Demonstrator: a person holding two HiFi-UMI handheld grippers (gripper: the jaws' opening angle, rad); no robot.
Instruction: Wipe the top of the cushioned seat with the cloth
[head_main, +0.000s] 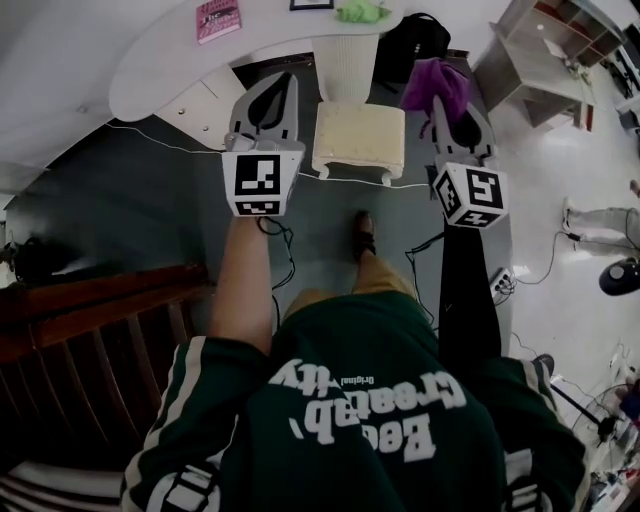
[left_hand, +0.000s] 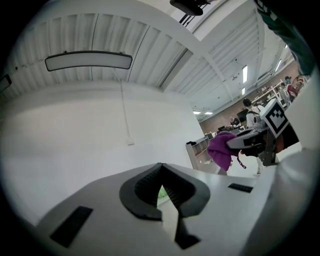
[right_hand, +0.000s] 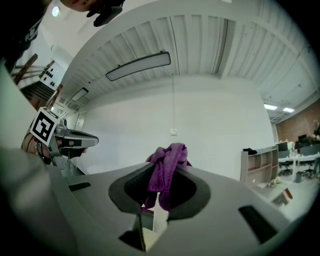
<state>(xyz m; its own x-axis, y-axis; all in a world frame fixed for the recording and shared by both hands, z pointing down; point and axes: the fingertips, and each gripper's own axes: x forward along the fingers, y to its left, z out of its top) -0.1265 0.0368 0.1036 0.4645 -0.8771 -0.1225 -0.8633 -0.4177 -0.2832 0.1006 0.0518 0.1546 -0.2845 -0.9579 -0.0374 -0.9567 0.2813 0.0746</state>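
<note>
Seat (head_main: 360, 135): cream cushioned stool on the dark floor, lying between the two grippers in the head view. Its top is bare and nothing touches it. Its far edge is close to the white ribbed pedestal (head_main: 345, 65); a thin white cable (head_main: 180, 146) runs along its near edge. Open floor lies left, right and in front of it.

Cloth (head_main: 432, 82): purple, bunched, held up in the air just right of the seat and apart from it.

Right gripper (head_main: 447, 110): jaws clamped on the cloth, which bulges out above the tips.

Left gripper (head_main: 280, 85): jaws closed tip to tip, nothing gripped, held just left of the seat.

Shoe (head_main: 364, 233): on the floor just before the seat's front edge.

Table (head_main: 160, 70): white, curved, behind the seat; bears a pink book (head_main: 218, 20) and a green object (head_main: 362, 12).

Bag (head_main: 415, 42): black, beyond the seat's far right corner.

Shelf (head_main: 540, 55): far right, well apart.

Power strip (head_main: 499, 282): on the floor at right, with cables.

Wooden rail (head_main: 100, 300): lower left, well apart from the seat.
</note>
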